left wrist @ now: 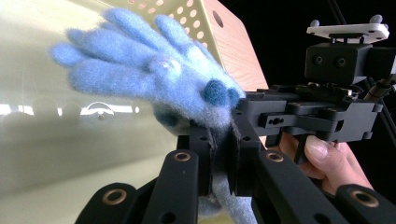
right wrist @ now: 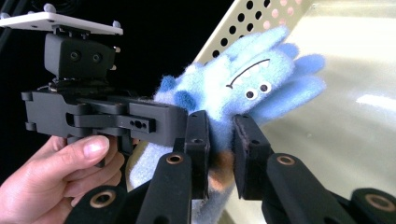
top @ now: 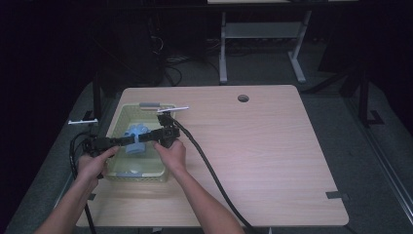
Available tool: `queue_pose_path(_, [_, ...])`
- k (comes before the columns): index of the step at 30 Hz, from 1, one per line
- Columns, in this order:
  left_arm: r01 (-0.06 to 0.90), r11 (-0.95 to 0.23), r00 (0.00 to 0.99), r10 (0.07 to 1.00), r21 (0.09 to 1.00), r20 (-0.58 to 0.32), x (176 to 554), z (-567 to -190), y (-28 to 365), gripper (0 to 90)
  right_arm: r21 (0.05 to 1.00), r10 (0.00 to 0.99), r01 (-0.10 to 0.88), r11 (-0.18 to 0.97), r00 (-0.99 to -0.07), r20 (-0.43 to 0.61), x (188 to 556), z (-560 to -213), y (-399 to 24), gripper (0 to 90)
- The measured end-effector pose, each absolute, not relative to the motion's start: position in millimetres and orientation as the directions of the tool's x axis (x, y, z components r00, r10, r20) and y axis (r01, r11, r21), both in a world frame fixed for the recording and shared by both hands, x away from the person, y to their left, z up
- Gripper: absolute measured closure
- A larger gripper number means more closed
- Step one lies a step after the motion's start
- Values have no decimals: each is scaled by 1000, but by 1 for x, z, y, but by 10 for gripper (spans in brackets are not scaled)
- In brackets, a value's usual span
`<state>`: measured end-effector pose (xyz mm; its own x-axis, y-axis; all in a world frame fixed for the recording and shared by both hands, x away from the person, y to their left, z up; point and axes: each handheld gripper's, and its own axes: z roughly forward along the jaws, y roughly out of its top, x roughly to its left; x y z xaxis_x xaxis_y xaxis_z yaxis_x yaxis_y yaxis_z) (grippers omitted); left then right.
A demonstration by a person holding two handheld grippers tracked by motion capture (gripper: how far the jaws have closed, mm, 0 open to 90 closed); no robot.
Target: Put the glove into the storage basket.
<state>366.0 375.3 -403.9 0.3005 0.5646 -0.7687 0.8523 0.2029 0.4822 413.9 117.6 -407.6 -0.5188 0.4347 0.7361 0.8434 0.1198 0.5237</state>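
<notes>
Forearms: two, entering from the near edge in the high view, one hand on each tool.

Left tool (left wrist: 219, 158): black, two-jawed; seen from above (top: 127, 141) it lies level over the basket, pointing toward the right tool. Jaws closed tight on the lower part of the toy, fabric pinched between the pads.

Right tool (right wrist: 219, 154): black, seen from above (top: 157, 135) just beside the left one, tip to tip over the basket. Its jaws sit either side of the toy's lower part; the left pad touches the fabric, a slim gap shows at the right pad, so the hold is loose. A thick cable (top: 209, 170) trails from it back across the worktop to the near edge.

Toy (left wrist: 154, 74): blue plush, shaped like a hand with several fingers, darker blue spots, two eyes and a stitched mouth on one face (right wrist: 254, 86). Held between both tools above the basket floor, fingers pointing away from the jaws.

Basket (top: 121, 117): pale yellow-green plastic, perforated walls, rectangular, on the left part of the worktop.

Worktop (top: 272, 146): light wood, round hole (top: 243, 98) near the far edge.

Beyond: dark floor, a white frame (top: 263, 34).
</notes>
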Motion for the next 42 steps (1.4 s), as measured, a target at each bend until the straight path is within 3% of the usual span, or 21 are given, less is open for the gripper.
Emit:
queue_pose_path(19, [866, 164, 288, 610, 472, -739, 369, -408, 372, 826, 535, 505, 832, 150, -529, 682, 414, -409, 113, 711])
queue_pose_path(26, [899, 45, 255, 755, 436, -604, 377, -412, 358, 825, 554, 545, 821, 136, -529, 650, 413, -405, 102, 695])
queue_pose_path(38, [943, -71, 226, 855, 326, -466, 391, -418, 340, 791, 585, 503, 805, 98, -547, 669, 406, -392, 83, 692])
queue_pose_path(42, [953, -47, 186, 873, 300, -452, 395, -420, 336, 759, 606, 493, 791, 83, -561, 665, 404, -386, 74, 688])
